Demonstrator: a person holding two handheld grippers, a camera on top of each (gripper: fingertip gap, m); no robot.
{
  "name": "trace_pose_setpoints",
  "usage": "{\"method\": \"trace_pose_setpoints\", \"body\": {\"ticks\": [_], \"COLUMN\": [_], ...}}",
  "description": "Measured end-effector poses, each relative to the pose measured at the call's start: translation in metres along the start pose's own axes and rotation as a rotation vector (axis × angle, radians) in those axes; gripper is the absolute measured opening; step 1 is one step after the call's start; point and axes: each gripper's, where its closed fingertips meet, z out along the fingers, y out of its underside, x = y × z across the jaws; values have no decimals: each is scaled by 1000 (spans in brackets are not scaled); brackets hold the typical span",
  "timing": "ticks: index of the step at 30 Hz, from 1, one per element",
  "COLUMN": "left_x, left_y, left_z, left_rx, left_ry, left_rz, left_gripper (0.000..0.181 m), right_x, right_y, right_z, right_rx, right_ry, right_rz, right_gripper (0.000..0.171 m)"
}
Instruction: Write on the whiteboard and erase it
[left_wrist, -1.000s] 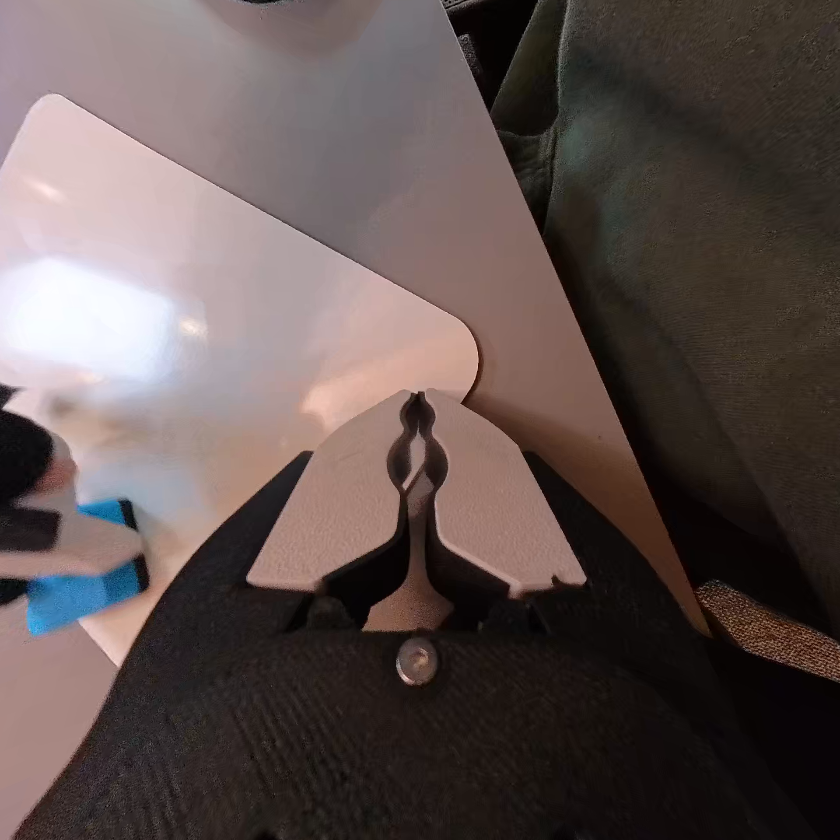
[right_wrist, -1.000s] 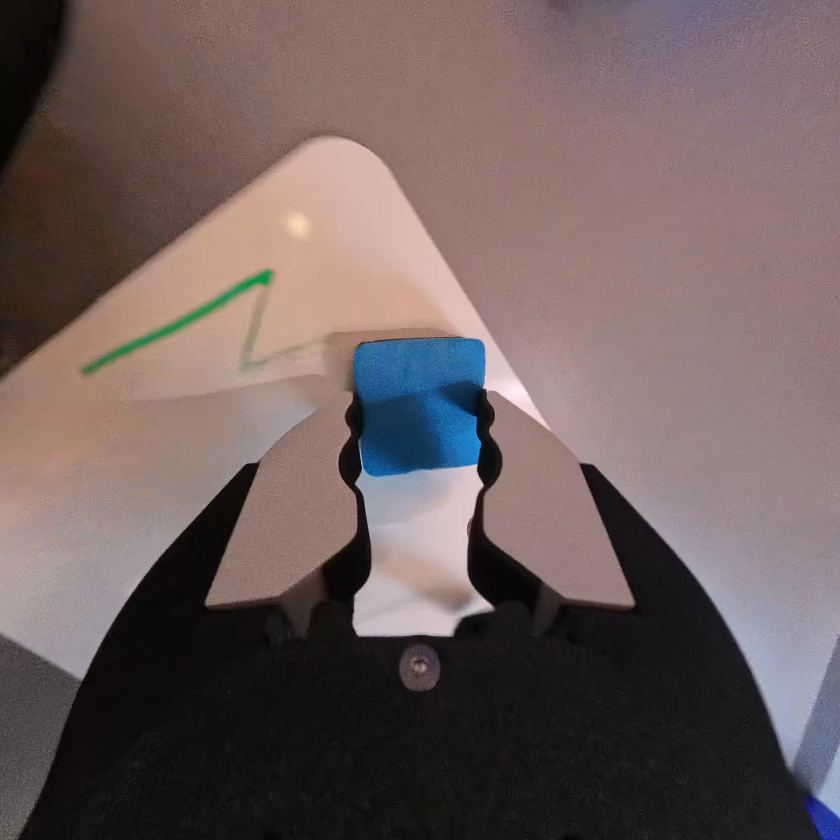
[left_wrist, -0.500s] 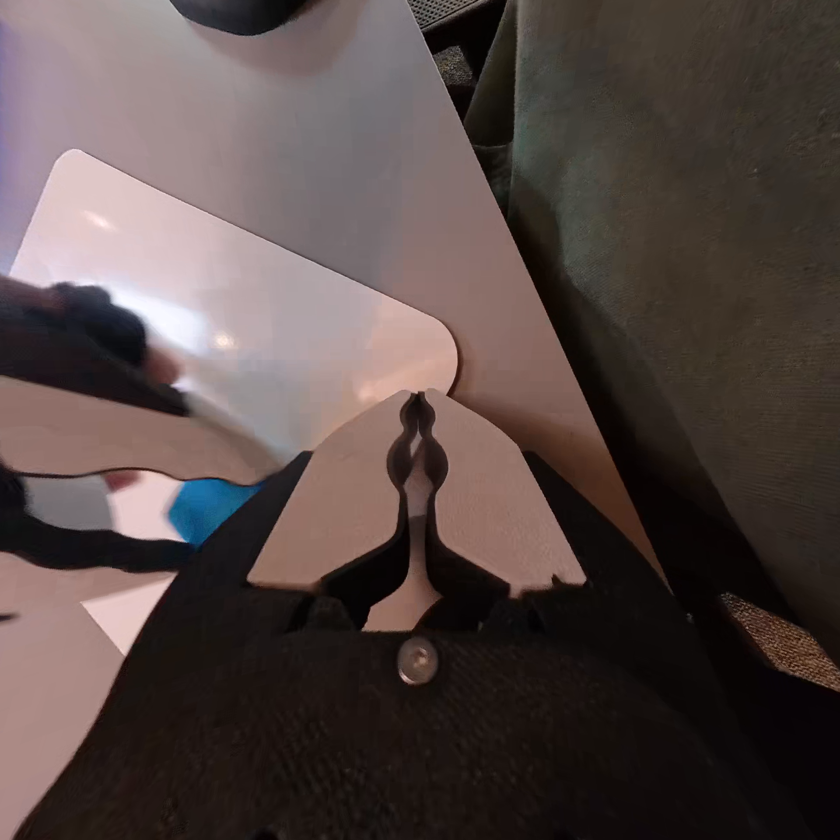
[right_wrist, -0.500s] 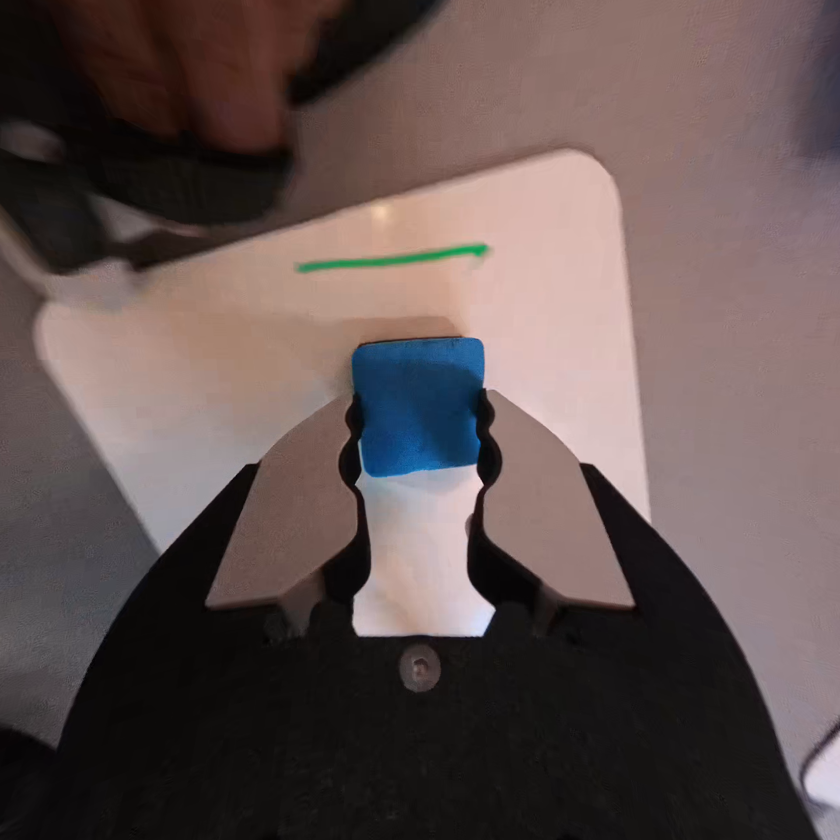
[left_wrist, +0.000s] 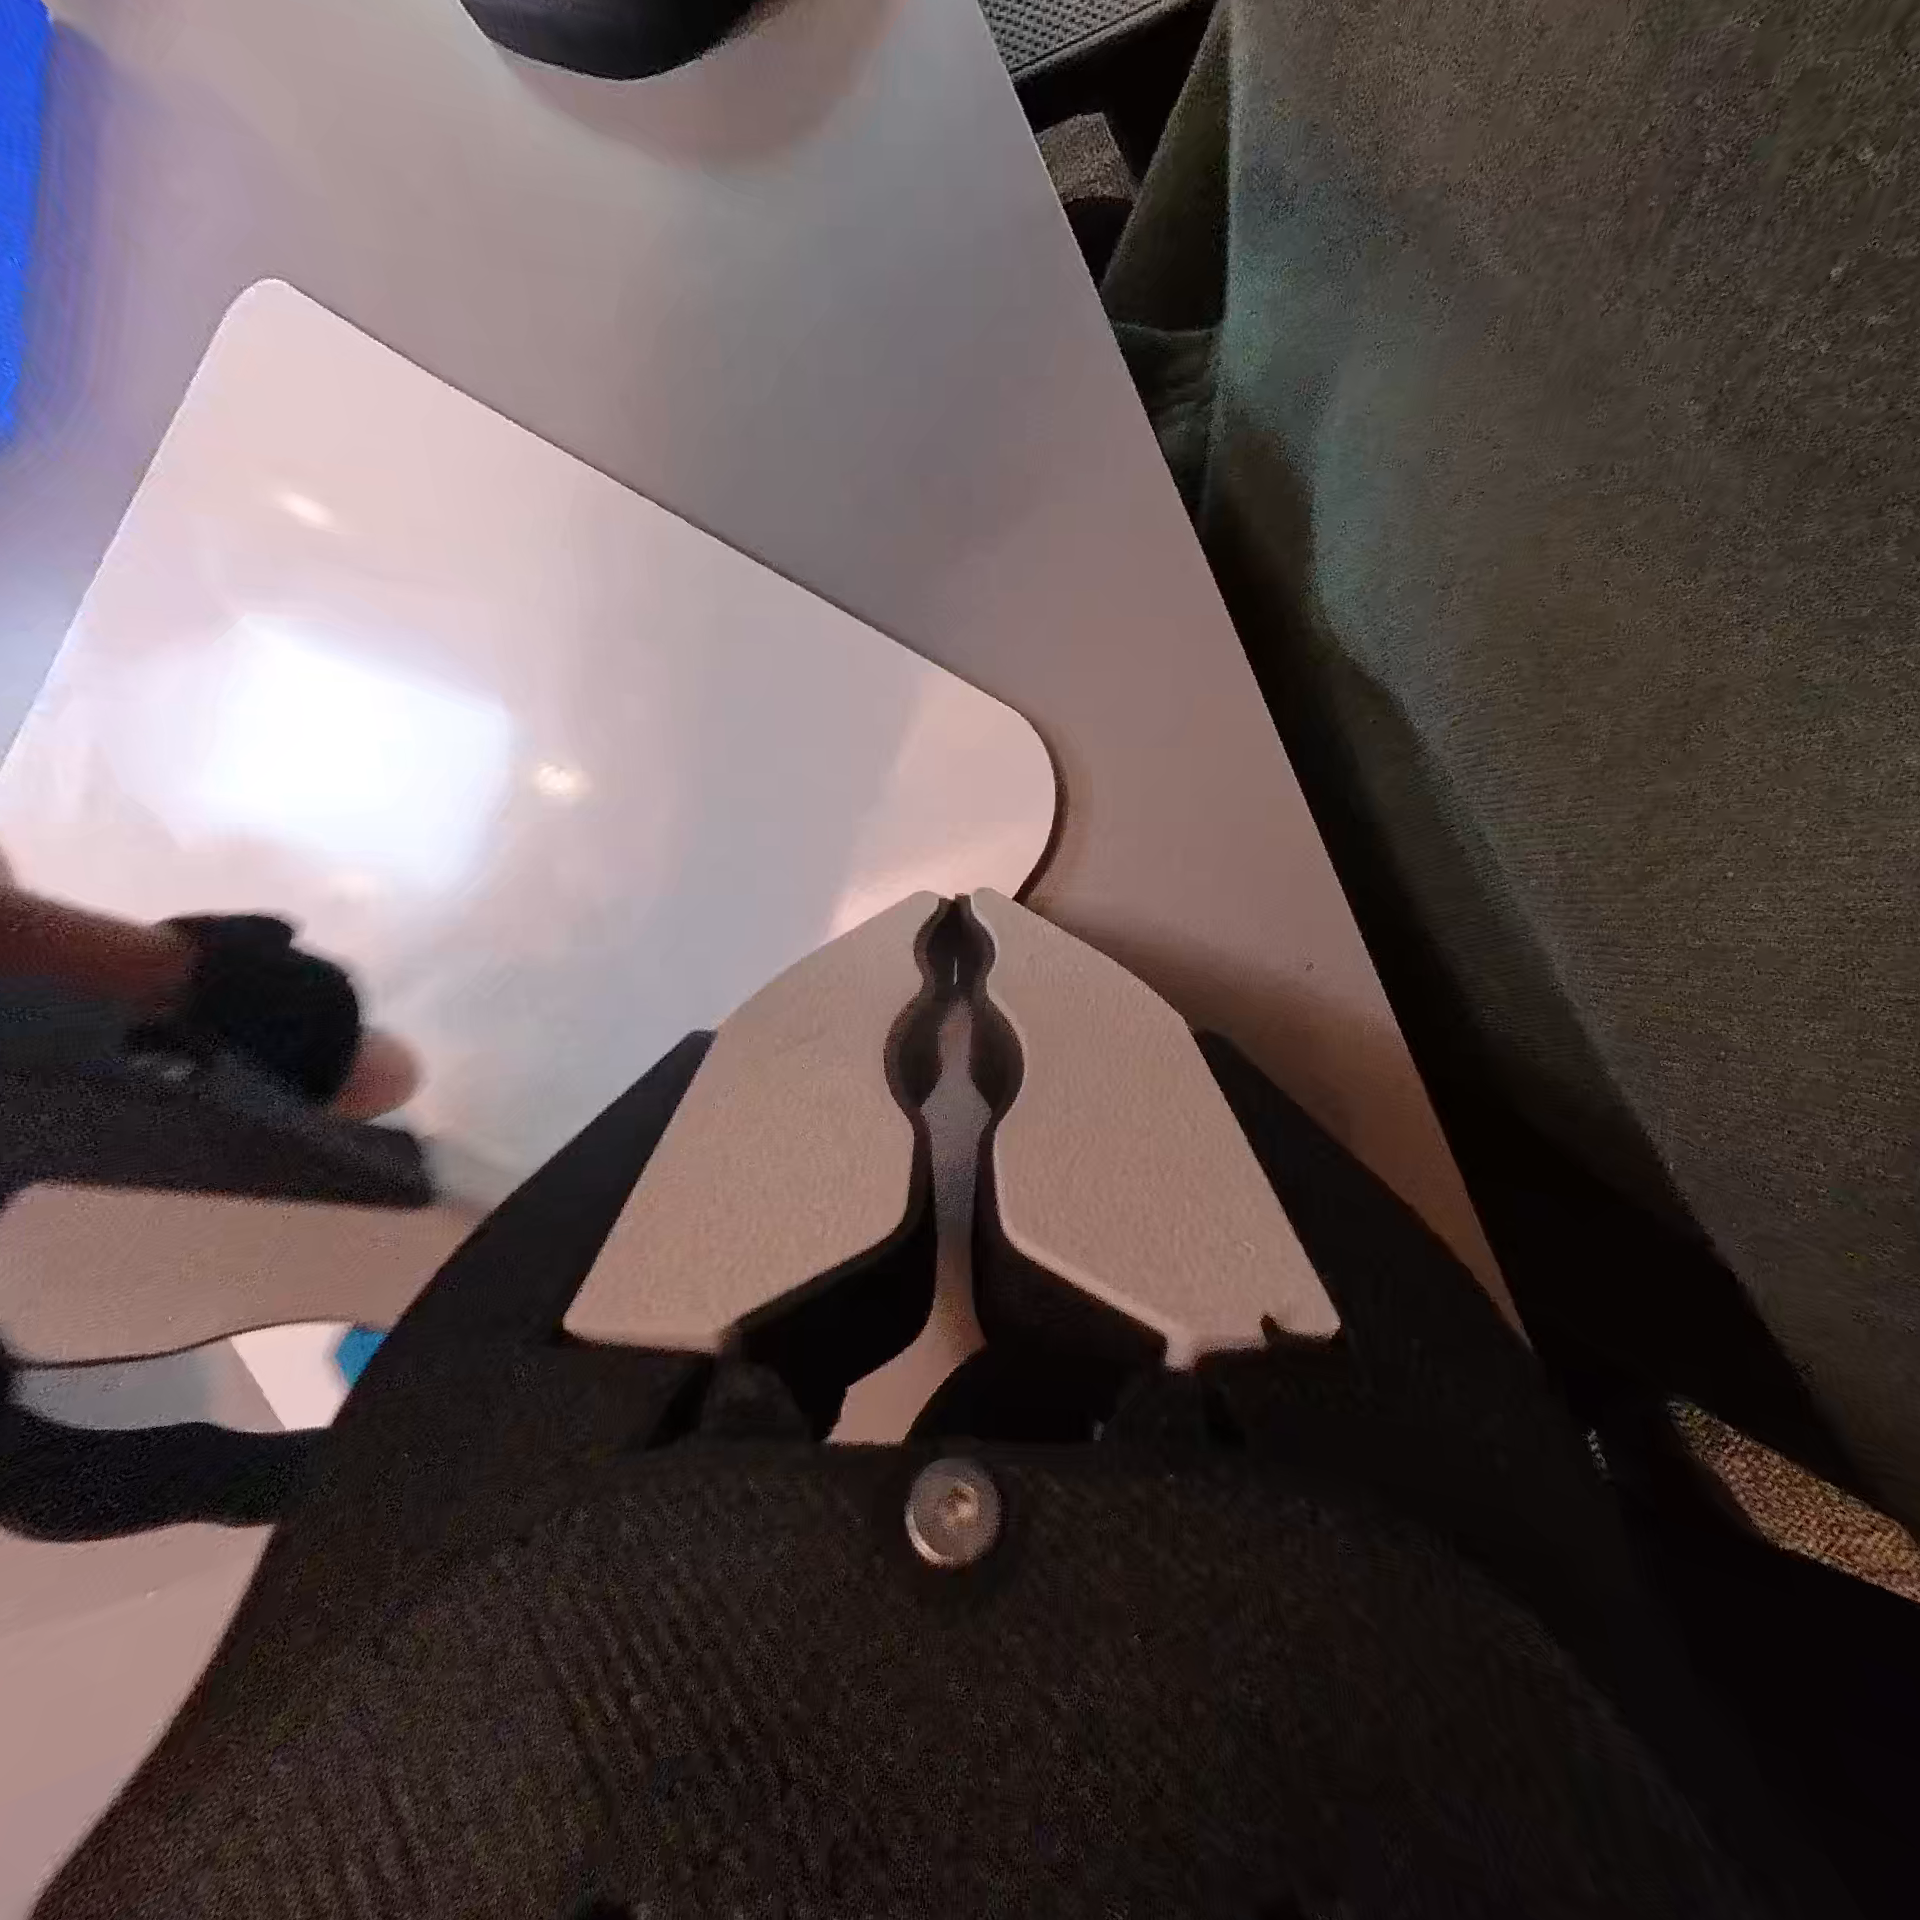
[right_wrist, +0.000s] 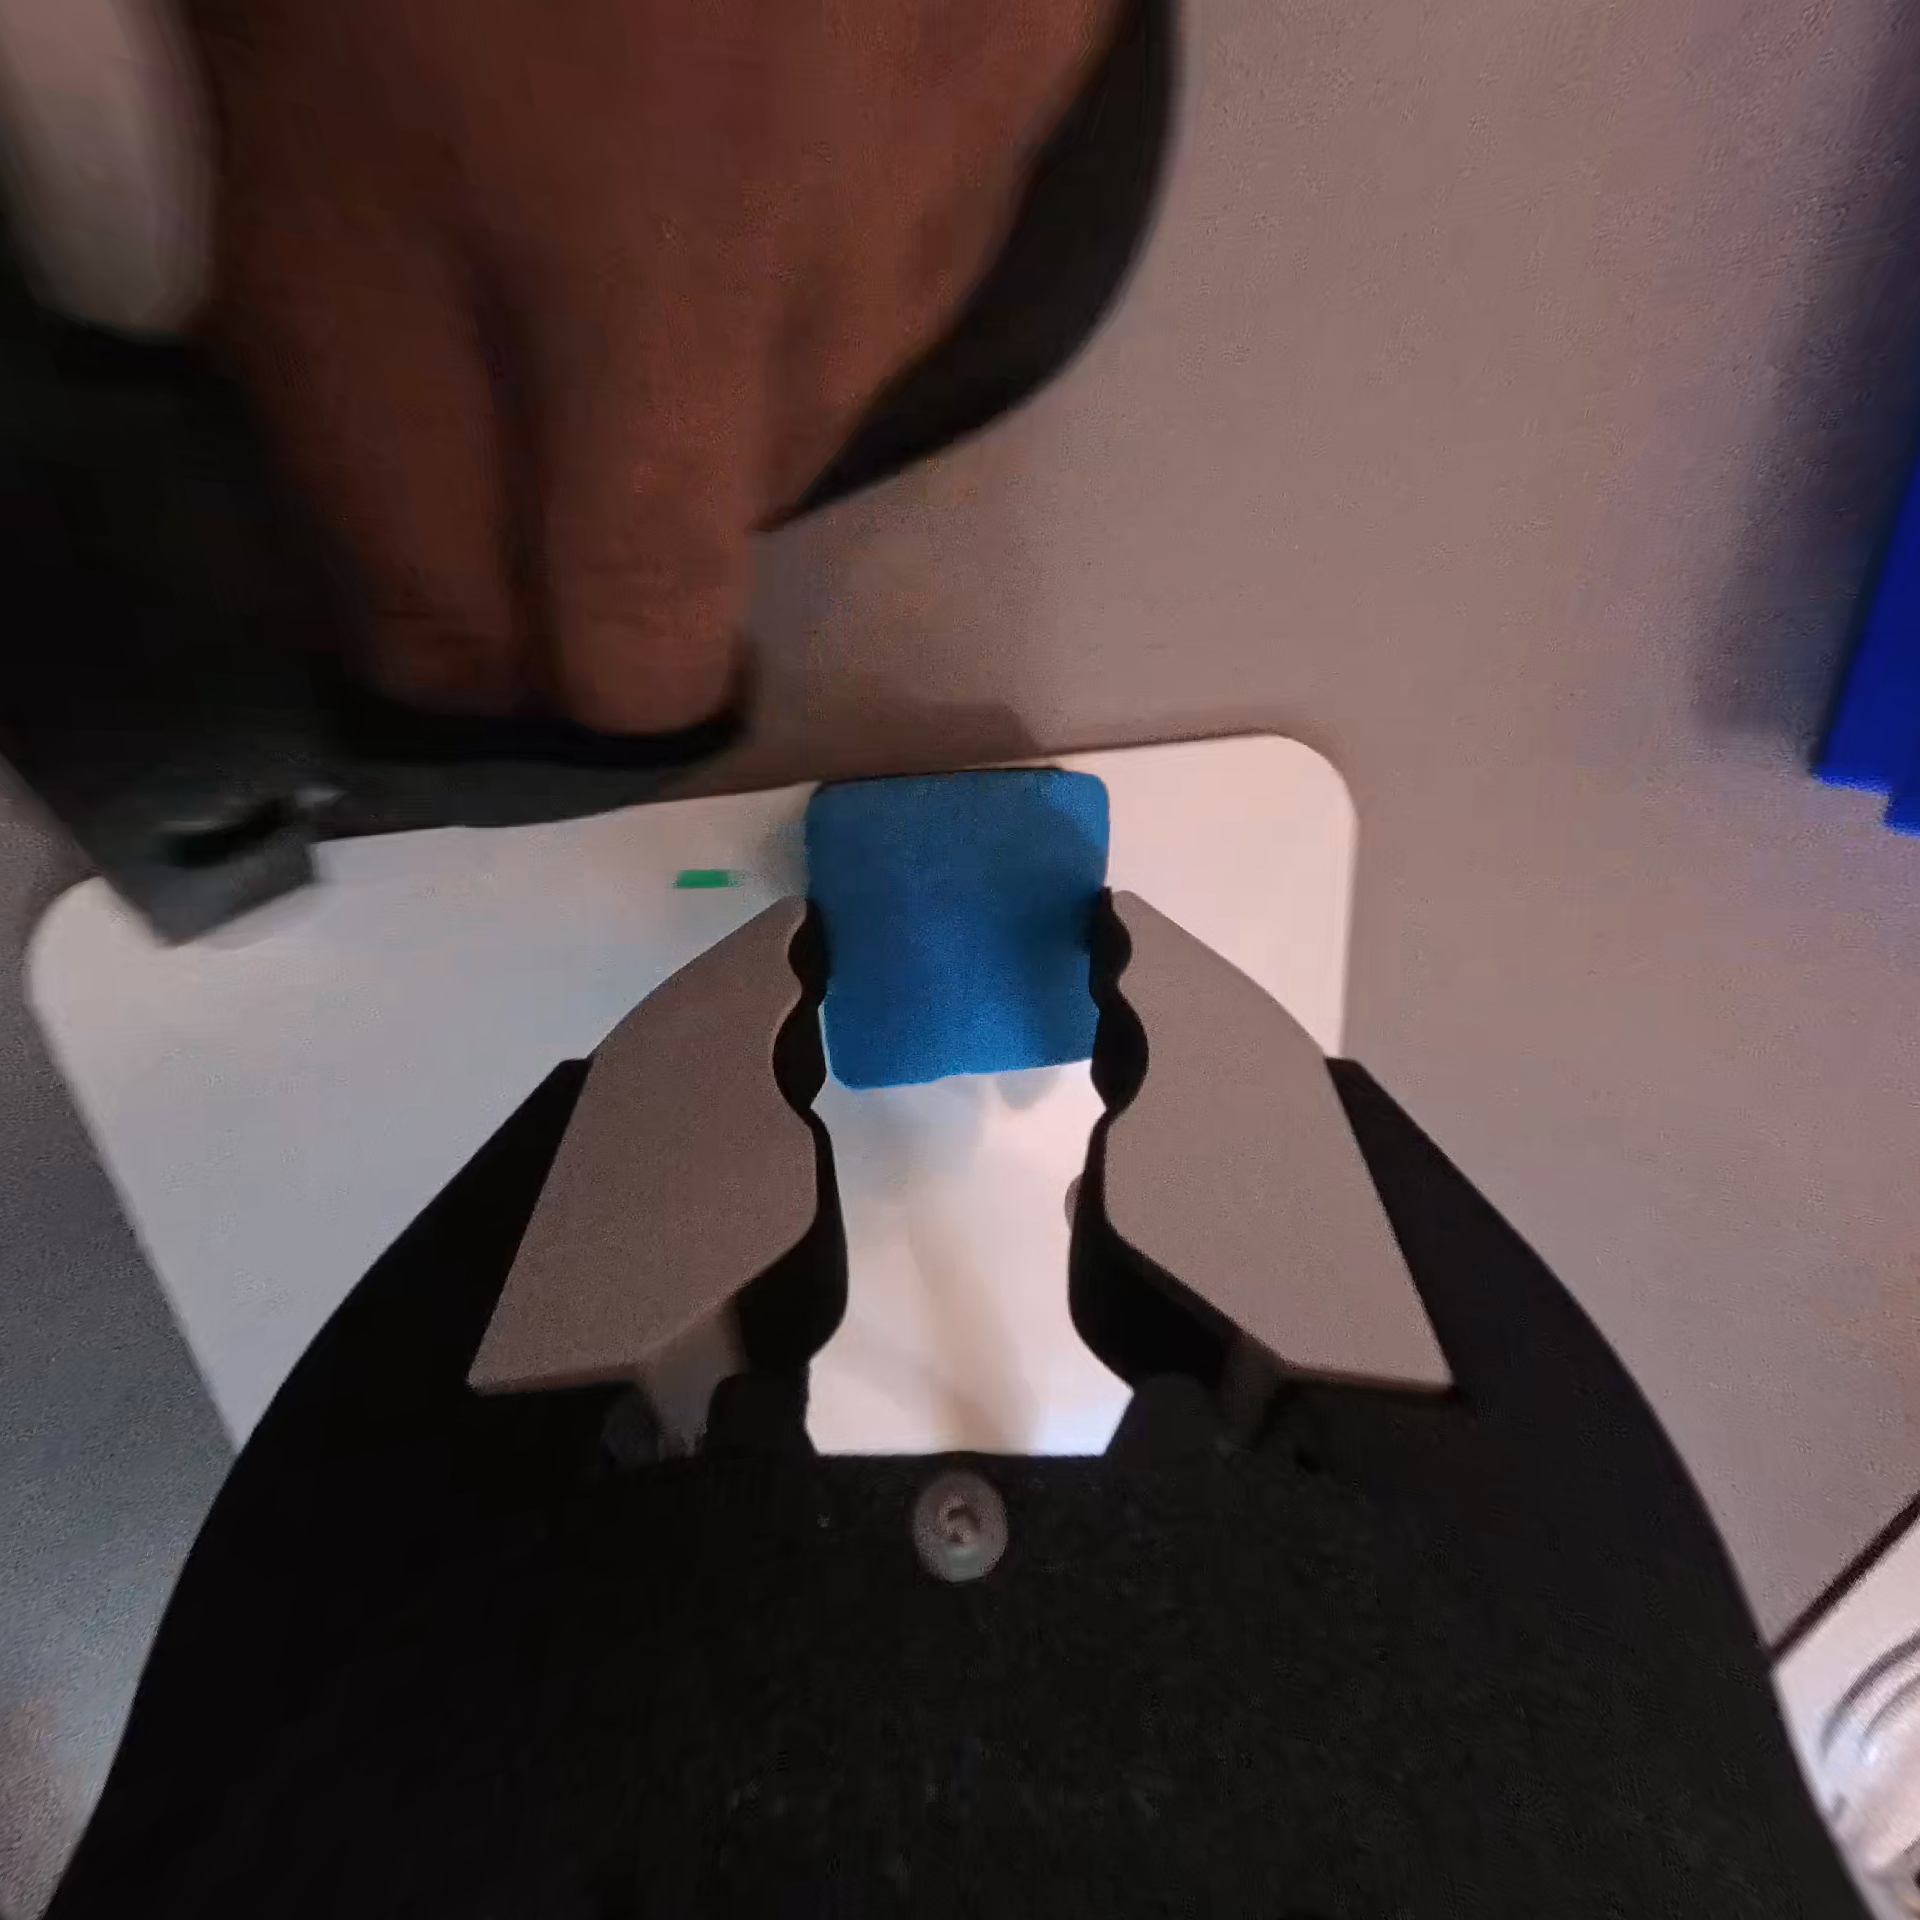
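The right gripper (right_wrist: 956, 914) is clamped on the blue eraser (right_wrist: 951, 925), which presses flat on the whiteboard (right_wrist: 416, 1039) near its far edge. Only a tiny green mark (right_wrist: 704, 880) is left, at about 9 o'clock from the eraser, so I think the wiping is almost done. The left gripper (left_wrist: 958, 914) has its tips together, holding nothing, resting at the board's corner on the table (left_wrist: 727, 364).

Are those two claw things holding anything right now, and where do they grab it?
The right gripper pinches a blue eraser by its two sides, near the back end. The left gripper is shut and holds nothing.
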Motion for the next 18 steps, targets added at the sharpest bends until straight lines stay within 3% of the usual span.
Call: {"method": "trace_pose_setpoints", "body": {"ticks": [2, 4, 7, 10, 12, 16, 18], "left_x": [0, 0, 0, 0, 0, 0, 0], "left_y": [0, 1, 1, 1, 1, 1, 1], "left_z": [0, 1, 1, 2, 2, 3, 3], "left_rx": [10, 10, 15, 22, 25, 25, 27], "left_ry": [-5, -4, 12, 20, 16, 21, 26], "left_rz": [-11, -10, -22, -36, -40, -43, -48], "left_gripper": [0, 0, 0, 0, 0, 0, 0], "right_x": [22, -8, -55, -7, 13, -49, -50], "right_y": [22, 29, 7, 8, 20, 9, 1], "right_z": [-3, -10, -14, -4, -4, -14, -11], "right_rx": [-39, -23, 34, -5, -22, 21, 5], "right_ry": [42, -24, -98, 36, 39, -120, -99], "right_rz": [66, 31, -25, 55, 113, 27, -8], "right_gripper": [50, 50, 49, 50, 50, 49, 50]}}
